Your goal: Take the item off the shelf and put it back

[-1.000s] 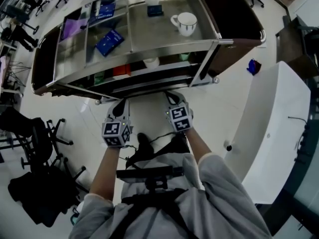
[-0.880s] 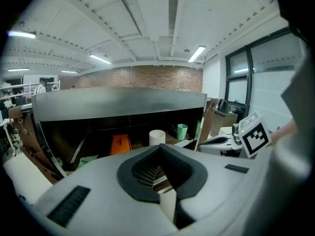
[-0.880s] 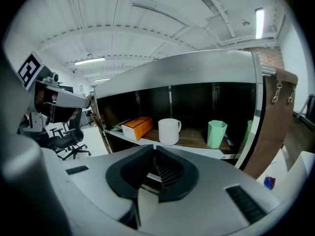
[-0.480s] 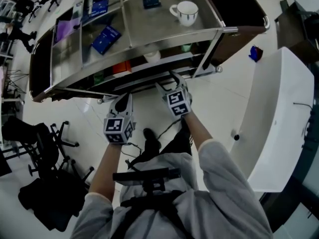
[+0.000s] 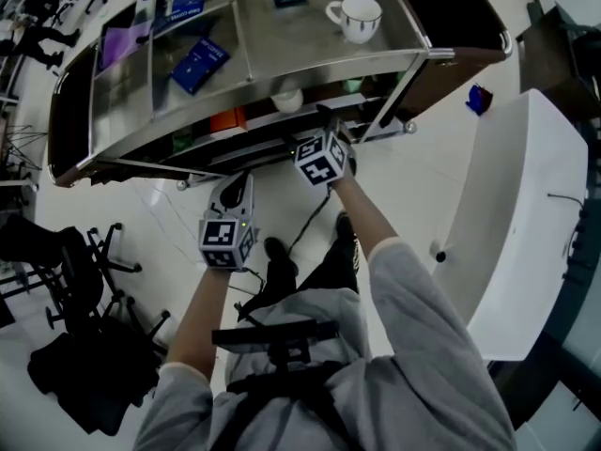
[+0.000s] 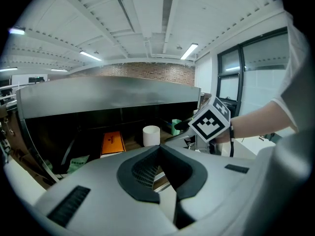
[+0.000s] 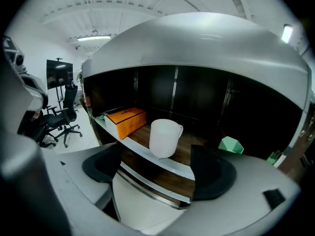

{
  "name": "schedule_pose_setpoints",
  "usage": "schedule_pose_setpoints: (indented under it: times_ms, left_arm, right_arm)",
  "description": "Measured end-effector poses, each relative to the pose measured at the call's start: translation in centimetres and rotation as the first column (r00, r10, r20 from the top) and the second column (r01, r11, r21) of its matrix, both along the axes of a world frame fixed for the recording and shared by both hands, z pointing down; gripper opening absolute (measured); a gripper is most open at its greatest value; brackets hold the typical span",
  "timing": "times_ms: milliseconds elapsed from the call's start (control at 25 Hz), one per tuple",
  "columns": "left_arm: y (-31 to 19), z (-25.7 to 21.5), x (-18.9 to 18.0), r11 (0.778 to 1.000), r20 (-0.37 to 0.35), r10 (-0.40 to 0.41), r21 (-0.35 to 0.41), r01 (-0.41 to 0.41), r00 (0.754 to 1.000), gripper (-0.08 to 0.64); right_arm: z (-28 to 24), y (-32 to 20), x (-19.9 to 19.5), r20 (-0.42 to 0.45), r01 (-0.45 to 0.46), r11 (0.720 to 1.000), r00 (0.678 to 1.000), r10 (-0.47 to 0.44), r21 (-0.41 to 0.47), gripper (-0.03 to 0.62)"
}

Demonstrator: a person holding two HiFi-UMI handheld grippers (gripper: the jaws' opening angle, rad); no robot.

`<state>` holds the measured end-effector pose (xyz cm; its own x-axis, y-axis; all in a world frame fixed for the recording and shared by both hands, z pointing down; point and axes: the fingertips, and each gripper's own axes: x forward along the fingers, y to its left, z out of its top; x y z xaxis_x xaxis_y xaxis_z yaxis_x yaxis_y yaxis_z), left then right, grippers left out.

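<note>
Findings, lower shelf (image 7: 143,152): your right gripper (image 7: 157,170) is up at the shelf's front edge. Its jaws are wide apart and have just been opening, w/ nothing btwn the pads. White mug (image 7: 165,137) stands upright on the wooden shelf board, just ahead of the jaws & roughly centred on the gap. No contact w/ either pad. Mug handle points right in the right gripper view.

Orange box (image 7: 125,121) lies left of the mug on the same board, apart from it. Green faceted item (image 7: 230,145) sits to the right.

Your left gripper (image 6: 160,151) is held back from the steel cart (image 5: 300,50), lower & to the left in the head view. Jaws together, holding nothing. From its view the mug, orange box & your right gripper's marker cube (image 6: 210,123) all show ahead.

Top tier of cart: striped mug (image 5: 357,17) near the right end, blue box (image 5: 199,62) left of it past a divider. Office chair (image 7: 61,121) stands on the floor, left of the cart in the right gripper view.
</note>
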<state>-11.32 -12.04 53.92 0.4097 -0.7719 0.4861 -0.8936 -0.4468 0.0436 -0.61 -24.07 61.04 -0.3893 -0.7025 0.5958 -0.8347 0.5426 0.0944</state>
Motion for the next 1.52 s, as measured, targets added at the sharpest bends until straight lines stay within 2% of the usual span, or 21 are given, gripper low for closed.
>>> schedule_pose_setpoints:
  times_ms: [400,840,1080,1400,1440,1480,1520]
  left_arm:
    - [-0.2,1.1,-0.9,0.999,-0.020,-0.040,-0.009,0.040,0.999,0.006]
    - [0.7,3.2,-2.9,0.994,-0.024,-0.097,-0.049,0.096,0.995,0.006]
    - [0.7,3.8,-4.1,0.990,-0.014,-0.123,-0.064,0.122,0.992,0.006]
    - [0.1,4.1,-5.1,0.987,-0.006,-0.142,-0.071,0.141,0.990,0.006]
    - [0.0,4.2,-5.3,0.987,-0.006,-0.145,-0.073,0.144,0.989,0.006]
    - [0.0,4.4,-5.4,0.986,-0.009,-0.148,-0.074,0.147,0.989,0.006]
    - [-0.1,4.6,-5.4,0.986,-0.013,-0.150,-0.073,0.149,0.989,0.006]
  right_arm:
    - [2.0,-3.7,-1.9,0.020,-0.088,0.984,0.995,0.093,-0.154,0.485]
    - [3.2,-7.0,-2.6,0.035,-0.157,0.977,0.986,0.164,-0.146,0.486]
    - [4.4,-8.3,-2.9,0.051,-0.186,0.968,0.979,0.197,-0.170,0.486]
    - [4.7,-9.6,-2.8,0.043,-0.220,0.965,0.973,0.228,-0.145,0.486]
    - [4.7,-9.6,-2.7,0.032,-0.222,0.964,0.973,0.228,-0.144,0.479]
    - [4.7,-9.5,-2.5,0.019,-0.224,0.965,0.973,0.228,-0.138,0.411]
    - [4.6,-9.5,-2.5,0.012,-0.221,0.967,0.974,0.225,-0.127,0.387]
